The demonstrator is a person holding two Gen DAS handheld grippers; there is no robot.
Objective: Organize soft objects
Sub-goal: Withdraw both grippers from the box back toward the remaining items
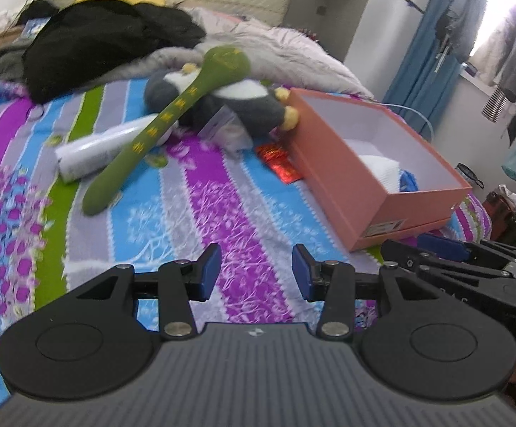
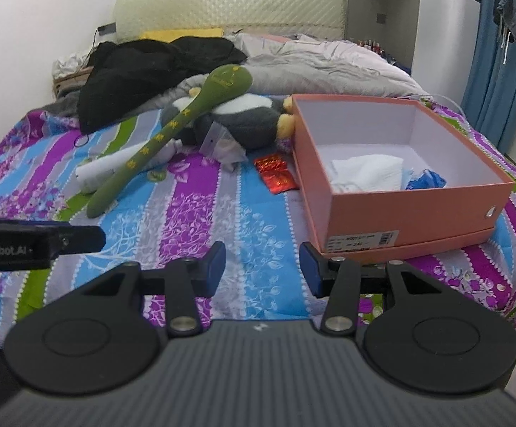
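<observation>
A long green plush snake (image 1: 172, 114) (image 2: 172, 128) lies across a grey and white plush penguin (image 1: 243, 103) (image 2: 250, 117) and a white tube-like bundle (image 1: 94, 149) (image 2: 115, 167) on the striped bedspread. To the right stands an open salmon-pink shoebox (image 1: 357, 185) (image 2: 410, 210) with white cloth (image 2: 368, 174) and something blue (image 2: 425, 179) inside. My left gripper (image 1: 256, 272) hovers open over the bedspread, nothing between its fingers. My right gripper (image 2: 263, 268) is also open and empty, just short of the box's near corner.
A red foil packet (image 1: 279, 163) (image 2: 275, 174) lies between penguin and box. A clear plastic bag (image 2: 222, 142) rests against the penguin. Black clothing (image 1: 97, 42) (image 2: 144, 67) and a pale quilt (image 2: 329, 64) pile at the bed's head. Blue curtain (image 1: 425, 46) and hanging clothes stand at right.
</observation>
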